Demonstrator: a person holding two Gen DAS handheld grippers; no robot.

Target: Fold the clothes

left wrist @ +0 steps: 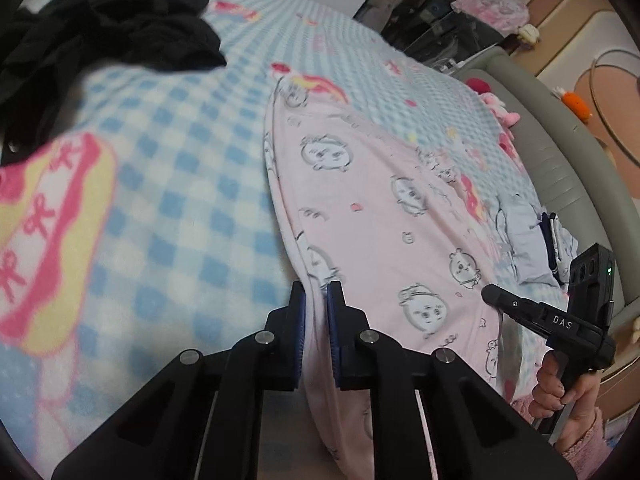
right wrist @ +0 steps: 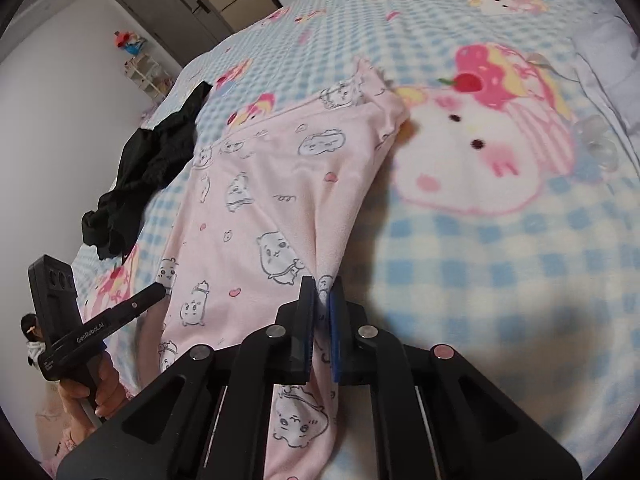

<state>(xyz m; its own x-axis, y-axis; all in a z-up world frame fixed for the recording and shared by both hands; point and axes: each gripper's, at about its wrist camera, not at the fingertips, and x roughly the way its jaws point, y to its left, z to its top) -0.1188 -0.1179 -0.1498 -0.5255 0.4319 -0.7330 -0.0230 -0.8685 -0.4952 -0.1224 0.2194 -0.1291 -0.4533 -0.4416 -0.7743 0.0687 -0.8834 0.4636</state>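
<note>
A heap of crumpled black clothing [left wrist: 108,28] lies at the far left of the bed, on a blue-and-white checked blanket [left wrist: 192,184] printed with pink cartoon figures. To its right, spread flat along the blanket, is the pink pyjama garment [left wrist: 360,208] with small animal faces on it. The left gripper [left wrist: 316,300] pinches the garment's near left edge, its blue pads pressed on a fold of the cloth. Further right, the right gripper [right wrist: 322,296] grips the garment's right edge in the same way, jaws nearly together with pink fabric caught between them. Each gripper is held in a hand [left wrist: 560,384] by its handle. At the far right of the bed lies a pale blue folded garment [left wrist: 528,240].
</note>
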